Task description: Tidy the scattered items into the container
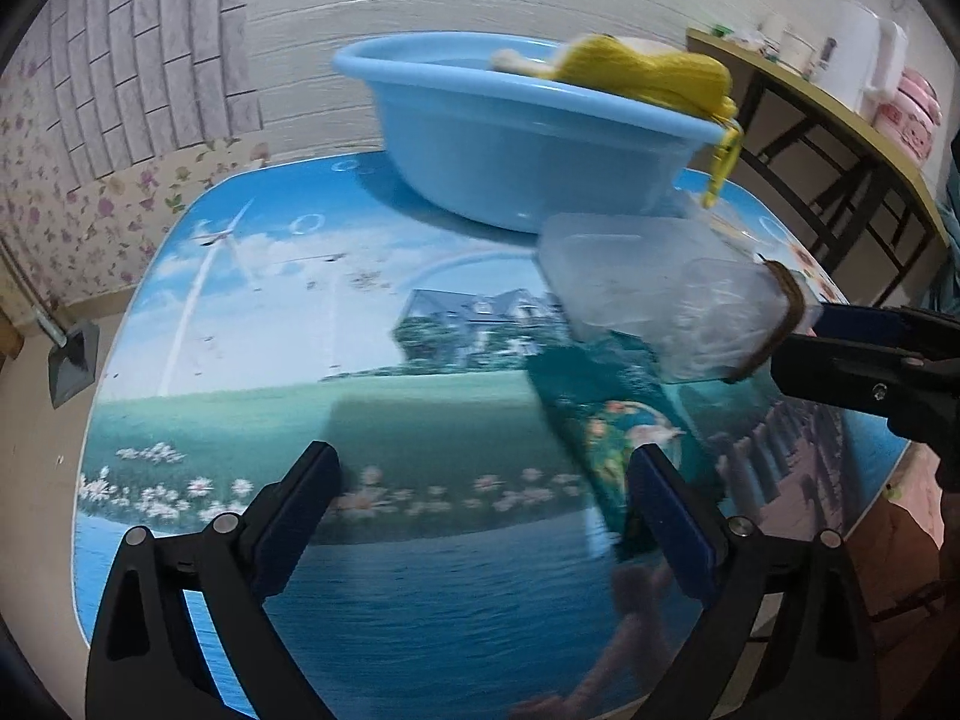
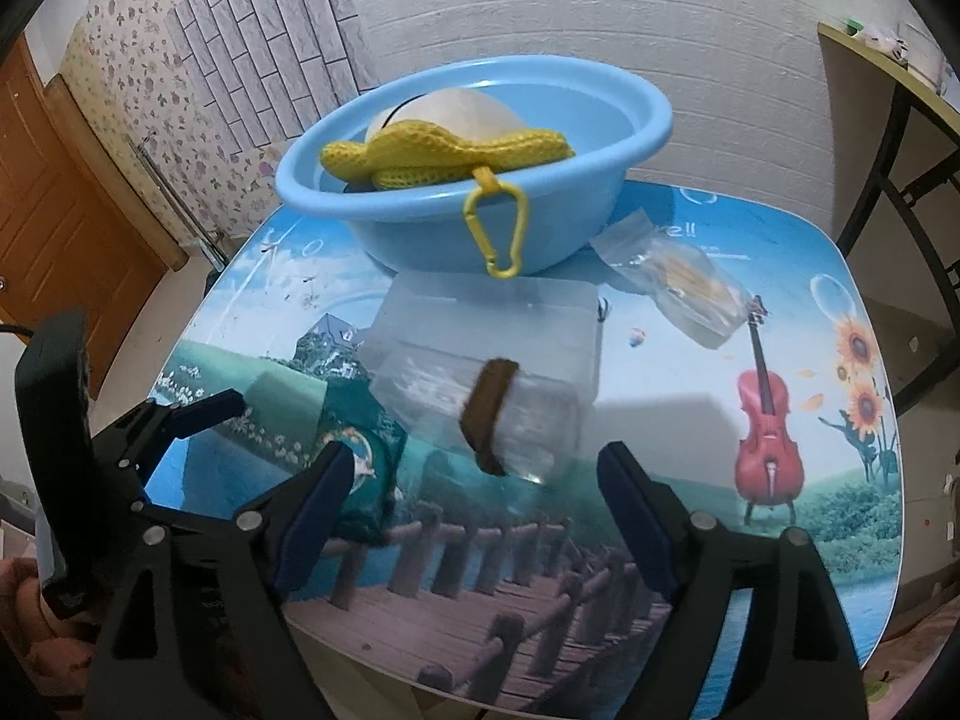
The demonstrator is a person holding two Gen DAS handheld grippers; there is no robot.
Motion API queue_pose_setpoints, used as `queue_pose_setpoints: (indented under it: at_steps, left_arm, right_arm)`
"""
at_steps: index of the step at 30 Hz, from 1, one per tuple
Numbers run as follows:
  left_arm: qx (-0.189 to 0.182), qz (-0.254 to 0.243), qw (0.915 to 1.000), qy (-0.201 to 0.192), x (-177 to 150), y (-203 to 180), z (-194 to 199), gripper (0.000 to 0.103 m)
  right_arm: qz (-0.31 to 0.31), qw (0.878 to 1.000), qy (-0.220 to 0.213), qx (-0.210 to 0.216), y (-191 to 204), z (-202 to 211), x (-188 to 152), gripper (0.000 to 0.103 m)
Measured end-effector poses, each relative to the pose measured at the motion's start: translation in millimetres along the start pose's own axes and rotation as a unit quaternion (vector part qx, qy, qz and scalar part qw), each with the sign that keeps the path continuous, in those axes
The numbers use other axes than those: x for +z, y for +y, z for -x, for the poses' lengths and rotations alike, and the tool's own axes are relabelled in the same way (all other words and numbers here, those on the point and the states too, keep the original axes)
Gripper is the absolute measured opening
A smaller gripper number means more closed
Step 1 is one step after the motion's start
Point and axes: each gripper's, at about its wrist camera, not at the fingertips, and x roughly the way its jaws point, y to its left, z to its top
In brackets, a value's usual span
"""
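Note:
A light blue basin [image 1: 516, 138] [image 2: 480, 192] stands at the table's far side and holds a yellow knitted pouch [image 2: 444, 150] with a yellow carabiner [image 2: 495, 228] hanging over the rim, plus a white round item [image 2: 450, 111]. A clear plastic box [image 1: 624, 264] [image 2: 486, 330] lies in front of the basin. A clear packet with a brown band [image 2: 480, 420] [image 1: 726, 324] lies against it. A dark green patterned pouch [image 1: 606, 420] [image 2: 360, 462] lies beside them. A clear bag with yellowish contents [image 2: 678, 282] lies to the right. My left gripper [image 1: 486, 516] is open and empty. My right gripper [image 2: 474, 516] is open just before the banded packet.
The table [image 2: 600, 570] has a printed landscape top with rounded edges. A side table [image 1: 840, 120] with a white kettle [image 1: 858, 54] and pink container stands at the right. A brown door [image 2: 54, 198] is at the left. A metal dustpan [image 1: 72, 354] leans by the wall.

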Motion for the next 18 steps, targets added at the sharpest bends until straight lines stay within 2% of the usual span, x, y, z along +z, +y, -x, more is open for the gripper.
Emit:
queue_pose_setpoints:
  at_steps: [6,10,18]
  left_arm:
    - [0.002,0.018,0.9998,-0.003,-0.6,14.1,2.5,0.099]
    - [-0.021,0.029,0.9994,-0.003,0.8,16.1,4.2,0.099]
    - [-0.036,0.008,0.9993,0.002,1.9,0.9,3.5,0.099]
  right_arm:
    - [-0.021,0.999,0.014,-0.020,1.2,-12.3,4.5,0.086]
    - [-0.031,0.999,0.012,-0.028,5.2,-17.5,10.6,0.086]
    - [-0.041,0.997,0.019,-0.059,6.1,-32.0,15.9,0.088]
